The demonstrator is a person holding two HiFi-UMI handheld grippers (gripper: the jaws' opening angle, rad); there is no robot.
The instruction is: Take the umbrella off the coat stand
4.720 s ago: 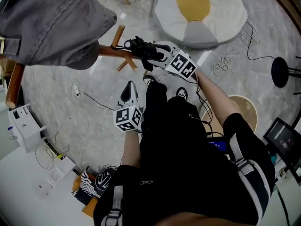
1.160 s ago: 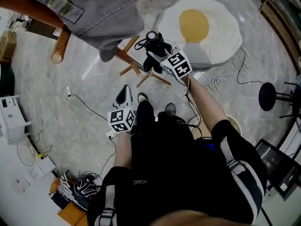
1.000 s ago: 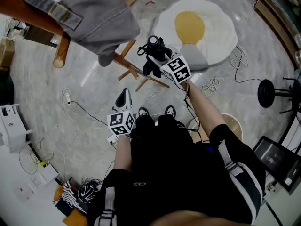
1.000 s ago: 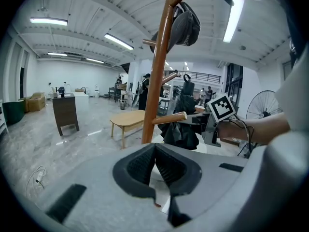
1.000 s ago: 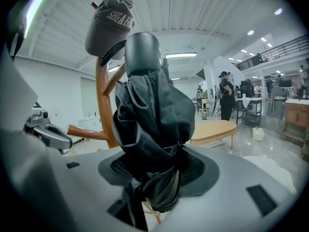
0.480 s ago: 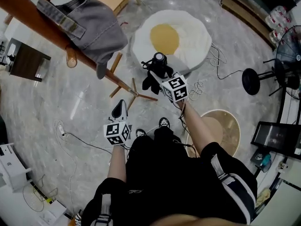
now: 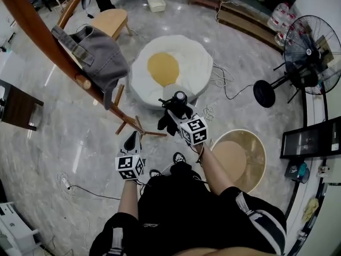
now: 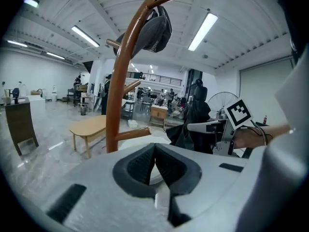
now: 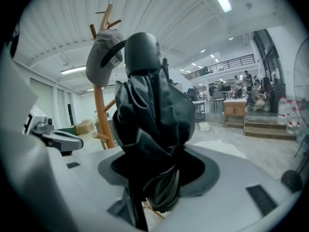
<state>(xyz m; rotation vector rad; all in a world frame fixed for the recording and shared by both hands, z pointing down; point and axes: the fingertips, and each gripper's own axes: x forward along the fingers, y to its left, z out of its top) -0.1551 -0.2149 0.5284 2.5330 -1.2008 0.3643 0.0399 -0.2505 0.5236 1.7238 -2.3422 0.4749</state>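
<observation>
Coat stand (image 7: 40, 33): trunk slants across the upper-left of the head view, pegs jutting out. Its splayed feet (image 7: 139, 132) reach just beside the left gripper (image 7: 132, 138). Grey garment (image 7: 98, 55) hangs from a peg and bulks out the stand's right side. Right gripper (image 7: 173, 115) sits between the feet and the egg-shaped cushion (image 7: 170, 68), near both; narrow lane there. Wide bare floor (image 7: 64, 143) left of the feet, as far as a dark cabinet (image 7: 16, 106) at the left edge. Right side: round tan mat (image 7: 237, 159) near, cable tangle (image 7: 221, 81) beyond, fan (image 7: 311, 36) on its black base well apart. Open floor between cushion and fan base. Wooden bench (image 7: 109, 21) behind the garment.
</observation>
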